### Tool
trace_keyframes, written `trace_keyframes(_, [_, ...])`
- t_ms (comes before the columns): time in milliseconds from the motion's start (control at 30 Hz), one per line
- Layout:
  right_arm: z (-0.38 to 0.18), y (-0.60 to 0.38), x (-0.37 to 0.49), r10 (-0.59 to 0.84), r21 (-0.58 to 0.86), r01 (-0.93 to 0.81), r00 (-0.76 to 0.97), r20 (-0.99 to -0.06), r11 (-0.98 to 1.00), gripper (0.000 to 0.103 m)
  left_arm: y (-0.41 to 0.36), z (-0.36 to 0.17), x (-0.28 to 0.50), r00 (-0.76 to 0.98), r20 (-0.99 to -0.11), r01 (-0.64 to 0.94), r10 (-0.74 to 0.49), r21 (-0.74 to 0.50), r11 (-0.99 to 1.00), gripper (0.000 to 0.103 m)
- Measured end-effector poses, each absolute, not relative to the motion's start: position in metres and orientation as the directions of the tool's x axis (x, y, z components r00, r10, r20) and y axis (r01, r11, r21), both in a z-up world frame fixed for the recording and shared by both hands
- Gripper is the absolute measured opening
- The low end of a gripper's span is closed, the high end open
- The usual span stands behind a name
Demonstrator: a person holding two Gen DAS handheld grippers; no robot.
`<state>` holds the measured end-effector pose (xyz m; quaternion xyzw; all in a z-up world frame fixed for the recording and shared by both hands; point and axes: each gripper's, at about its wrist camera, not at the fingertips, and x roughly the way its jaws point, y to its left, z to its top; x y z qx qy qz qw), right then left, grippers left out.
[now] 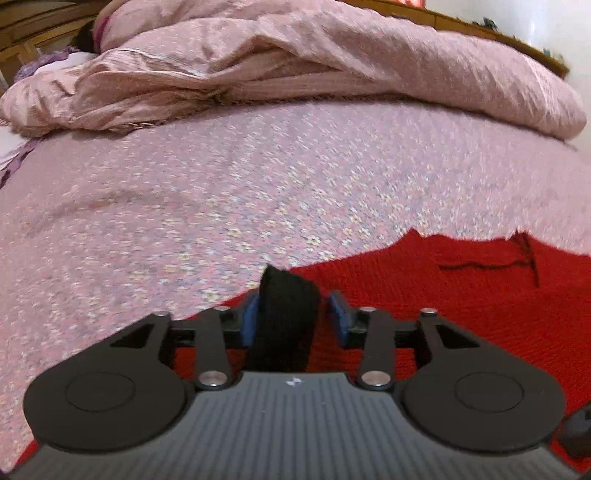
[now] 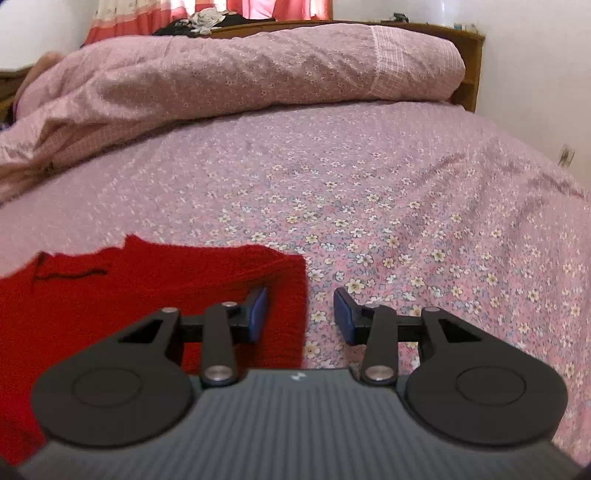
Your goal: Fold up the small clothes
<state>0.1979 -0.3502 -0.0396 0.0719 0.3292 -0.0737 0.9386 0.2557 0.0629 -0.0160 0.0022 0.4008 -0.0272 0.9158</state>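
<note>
Red sweater (image 2: 147, 295) on bedsheet (image 2: 369, 184) | left tool (image 1: 291, 317) around black cloth (image 1: 284, 317) | right tool (image 2: 300, 314) agape

Left gripper (image 1: 291, 317) part-open; right gripper (image 2: 300, 314) wide open.

A pink bedsheet (image 2: 369, 206) printed with small white and yellow flowers covered the mattress, lying mostly smooth with a few shallow creases. Along its far side lay a rumpled pink quilt (image 2: 229, 77), bunched in loose folds. Behind the quilt ran a wooden headboard (image 2: 474, 62), against a white wall (image 2: 535, 74). A pink-orange curtain (image 2: 280, 9) hung further back.
</note>
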Motion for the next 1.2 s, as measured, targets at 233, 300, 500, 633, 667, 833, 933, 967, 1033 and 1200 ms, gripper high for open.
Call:
trace_keyframes(233, [-0.010, -0.343, 0.156, -0.041, 0.090, 0.115, 0.811, -0.583, 0.989, 0.043, 0.074, 0.008, 0.225, 0.692, -0.720, 0.060, -0.039, 0.004, 0.998, 0.069])
trace_keyframes(300, [-0.004, -0.338, 0.143, -0.015, 0.085, 0.079, 0.814, -0.581, 0.993, 0.043, 0.072, 0.008, 0.216, 0.684, -0.728, 0.072, -0.036, 0.018, 0.997, 0.070])
trace_keyframes(500, [-0.009, -0.328, 0.119, 0.006, 0.079, 0.055, 0.781, -0.625, 0.995, 0.043, 0.064, -0.013, 0.198, 0.637, -0.771, 0.024, 0.027, 0.055, 0.998, 0.070])
trace_keyframes(633, [-0.029, -0.329, 0.119, -0.014, 0.084, 0.095, 0.744, -0.668, 0.992, 0.043, 0.073, -0.031, 0.198, 0.615, -0.788, -0.036, 0.032, 0.013, 0.999, 0.075])
trace_keyframes(667, [-0.036, -0.331, 0.121, -0.005, 0.104, 0.103, 0.735, -0.678, 0.989, 0.043, 0.076, -0.033, 0.199, 0.614, -0.789, -0.048, 0.035, 0.007, 0.999, 0.079])
trace_keyframes(833, [-0.048, -0.338, 0.120, 0.001, 0.162, 0.146, 0.739, -0.673, 0.976, 0.049, 0.082, -0.031, 0.199, 0.610, -0.792, -0.071, 0.028, -0.020, 0.997, 0.081])
trace_keyframes(933, [-0.046, -0.338, 0.119, -0.001, 0.167, 0.154, 0.738, -0.674, 0.974, 0.049, 0.083, -0.024, 0.193, 0.611, -0.790, -0.081, 0.051, 0.002, 0.997, 0.081])
trace_keyframes(967, [-0.045, -0.338, 0.119, 0.002, 0.178, 0.159, 0.739, -0.674, 0.971, 0.050, 0.084, -0.021, 0.190, 0.612, -0.789, -0.085, 0.055, 0.004, 0.996, 0.081])
trace_keyframes(1033, [-0.040, -0.340, 0.116, 0.006, 0.201, 0.173, 0.743, -0.670, 0.964, 0.051, 0.087, -0.015, 0.184, 0.612, -0.789, -0.090, 0.056, 0.001, 0.996, 0.081])
trace_keyframes(1200, [-0.026, -0.339, 0.105, 0.007, 0.213, 0.170, 0.765, -0.644, 0.962, 0.056, 0.096, -0.001, 0.164, 0.610, -0.789, -0.121, 0.068, -0.008, 0.993, 0.081])
